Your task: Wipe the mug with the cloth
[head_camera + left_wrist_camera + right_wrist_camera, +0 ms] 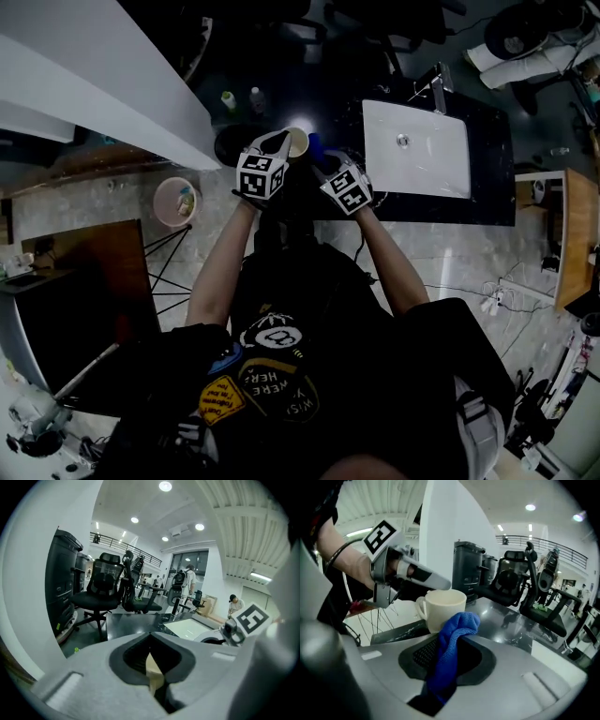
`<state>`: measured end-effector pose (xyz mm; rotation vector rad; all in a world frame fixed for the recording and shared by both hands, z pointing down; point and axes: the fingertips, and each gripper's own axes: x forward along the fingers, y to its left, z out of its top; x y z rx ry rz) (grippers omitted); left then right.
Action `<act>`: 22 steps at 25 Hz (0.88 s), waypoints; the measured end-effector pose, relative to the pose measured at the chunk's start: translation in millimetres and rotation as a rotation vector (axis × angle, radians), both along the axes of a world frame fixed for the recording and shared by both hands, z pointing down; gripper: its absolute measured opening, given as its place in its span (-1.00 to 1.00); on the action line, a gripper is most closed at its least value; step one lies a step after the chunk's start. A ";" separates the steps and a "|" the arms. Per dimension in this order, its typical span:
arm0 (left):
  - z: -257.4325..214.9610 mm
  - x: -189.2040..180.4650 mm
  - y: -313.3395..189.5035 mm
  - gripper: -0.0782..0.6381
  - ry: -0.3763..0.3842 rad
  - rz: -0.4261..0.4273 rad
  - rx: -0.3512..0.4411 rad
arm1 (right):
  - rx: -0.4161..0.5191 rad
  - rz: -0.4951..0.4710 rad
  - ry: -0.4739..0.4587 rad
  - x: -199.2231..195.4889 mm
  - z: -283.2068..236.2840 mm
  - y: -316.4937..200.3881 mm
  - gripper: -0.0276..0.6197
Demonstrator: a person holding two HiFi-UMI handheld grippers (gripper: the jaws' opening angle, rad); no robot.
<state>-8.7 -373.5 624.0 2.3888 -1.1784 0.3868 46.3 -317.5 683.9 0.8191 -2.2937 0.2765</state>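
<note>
The cream mug [296,142] is just to the left of the white sink [441,164], over the dark table [489,141] that surrounds the sink. No view shows whether the mug's base rests on the table.

The left claw [281,142] comes in from the side of the mug farther from the sink. Its jaws are closed on the mug's wall at the rim. In the left gripper view only a narrow cream strip of that wall shows, pinched between the two jaws of the left claw [155,668]. From the right gripper view the mug [445,610] stands upright with its handle turned away from the sink, and the left claw [438,584] grips it from above.

The right claw [324,161] sits between the mug and the sink. Its jaws are clamped on a blue cloth [314,145]. In the right gripper view the cloth [452,639] rises bunched out of the right claw [446,665], and its upper fold lies against the sink-facing side of the mug, near the bottom.
</note>
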 end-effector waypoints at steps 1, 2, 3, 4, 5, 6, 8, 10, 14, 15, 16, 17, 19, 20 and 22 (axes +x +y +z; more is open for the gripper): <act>-4.6 -1.3 3.0 -0.77 -0.004 -0.019 0.013 | 0.024 0.038 -0.046 5.3 -10.7 0.5 -0.64; -12.9 -4.6 5.0 -0.77 -0.003 -0.043 0.033 | 0.049 0.072 -0.093 10.6 -23.5 0.2 -0.64; -24.5 -9.8 7.5 -0.77 0.005 -0.071 0.055 | 0.068 0.102 -0.138 15.6 -35.8 0.9 -0.64; -37.9 -15.7 12.3 -0.77 0.020 -0.098 0.075 | 0.080 0.129 -0.182 20.4 -46.9 3.7 -0.64; -51.2 -20.8 20.5 -0.77 0.040 -0.119 0.091 | 0.086 0.152 -0.228 25.0 -56.7 8.4 -0.64; -63.1 -24.3 31.9 -0.77 0.057 -0.130 0.102 | 0.087 0.172 -0.273 29.5 -65.2 14.4 -0.64; -80.7 -26.7 62.3 -0.77 0.062 -0.129 0.109 | 0.080 0.202 -0.348 37.0 -76.8 30.5 -0.64; -96.1 -21.6 99.0 -0.77 0.079 -0.119 0.103 | 0.067 0.219 -0.391 42.5 -83.6 54.1 -0.64; -137.1 1.5 178.9 -0.77 0.206 -0.060 0.129 | 0.068 0.242 -0.459 39.1 -103.5 118.5 -0.64; -142.8 4.0 198.2 -0.77 0.200 -0.039 0.148 | 0.073 0.254 -0.474 35.6 -110.2 136.1 -0.64; -145.8 3.4 216.2 -0.77 0.177 -0.022 0.169 | 0.081 0.265 -0.491 30.5 -118.1 153.0 -0.64; -147.0 0.0 232.6 -0.77 0.150 -0.011 0.188 | 0.093 0.272 -0.509 24.0 -127.1 169.1 -0.64; -148.4 -12.3 262.1 -0.77 0.113 -0.006 0.208 | 0.123 0.279 -0.540 7.5 -146.2 199.9 -0.64; -149.5 -20.1 277.5 -0.77 0.105 -0.010 0.210 | 0.137 0.278 -0.551 -2.7 -154.8 216.8 -0.65; -151.6 -38.8 312.5 -0.77 0.103 -0.029 0.211 | 0.150 0.263 -0.566 -27.8 -167.8 256.3 -0.65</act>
